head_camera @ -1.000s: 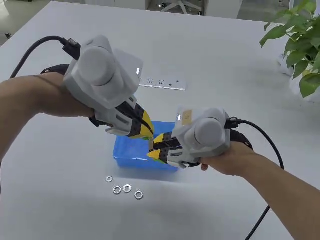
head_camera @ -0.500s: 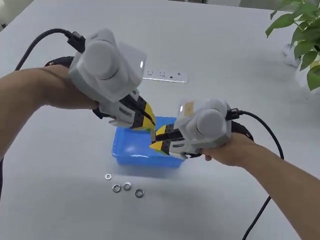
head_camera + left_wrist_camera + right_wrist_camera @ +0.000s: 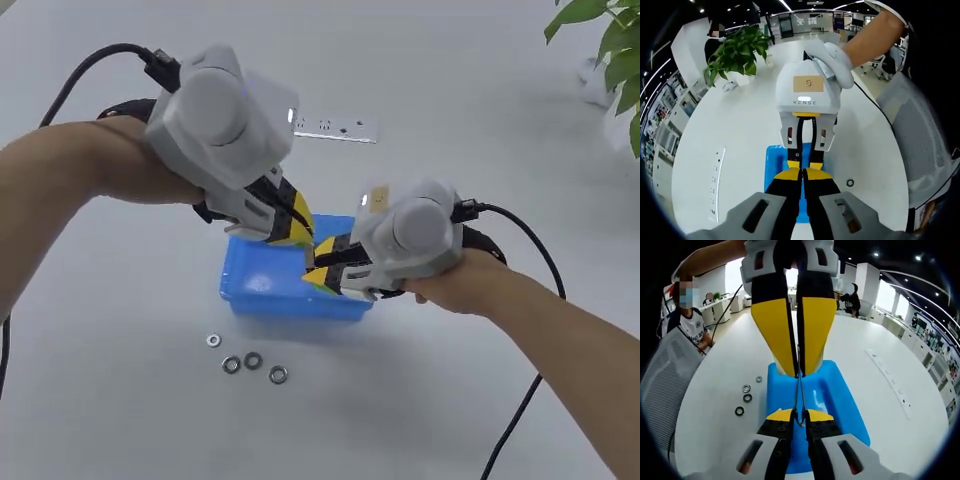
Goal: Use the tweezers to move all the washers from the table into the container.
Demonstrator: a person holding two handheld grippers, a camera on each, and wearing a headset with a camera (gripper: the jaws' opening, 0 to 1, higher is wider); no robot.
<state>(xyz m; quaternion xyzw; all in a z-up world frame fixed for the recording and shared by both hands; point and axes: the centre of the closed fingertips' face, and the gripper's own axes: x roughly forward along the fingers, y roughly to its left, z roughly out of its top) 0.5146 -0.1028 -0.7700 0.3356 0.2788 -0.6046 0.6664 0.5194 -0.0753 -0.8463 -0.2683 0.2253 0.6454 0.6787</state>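
Observation:
My two grippers meet tip to tip over the blue container (image 3: 262, 292). The thin metal tweezers (image 3: 799, 390) run between them, one end pinched in my right gripper (image 3: 799, 416) and the other in my left gripper (image 3: 798, 371). In the head view the left gripper (image 3: 300, 238) comes from the upper left and the right gripper (image 3: 316, 272) from the right. Several washers (image 3: 252, 360) lie on the white table in front of the container, also as washers (image 3: 746, 388) left of the container (image 3: 840, 405). The left gripper (image 3: 802, 176) faces the right gripper (image 3: 802, 162).
A white power strip (image 3: 335, 128) lies beyond the container. A leafy plant (image 3: 612, 40) stands at the far right table edge. Cables trail from both grippers. A person sits at the table's side in the right gripper view. Bare table surrounds the washers.
The head view has shifted and moved closer. Both grippers stay tip to tip above the container, and the washers lie where they were.

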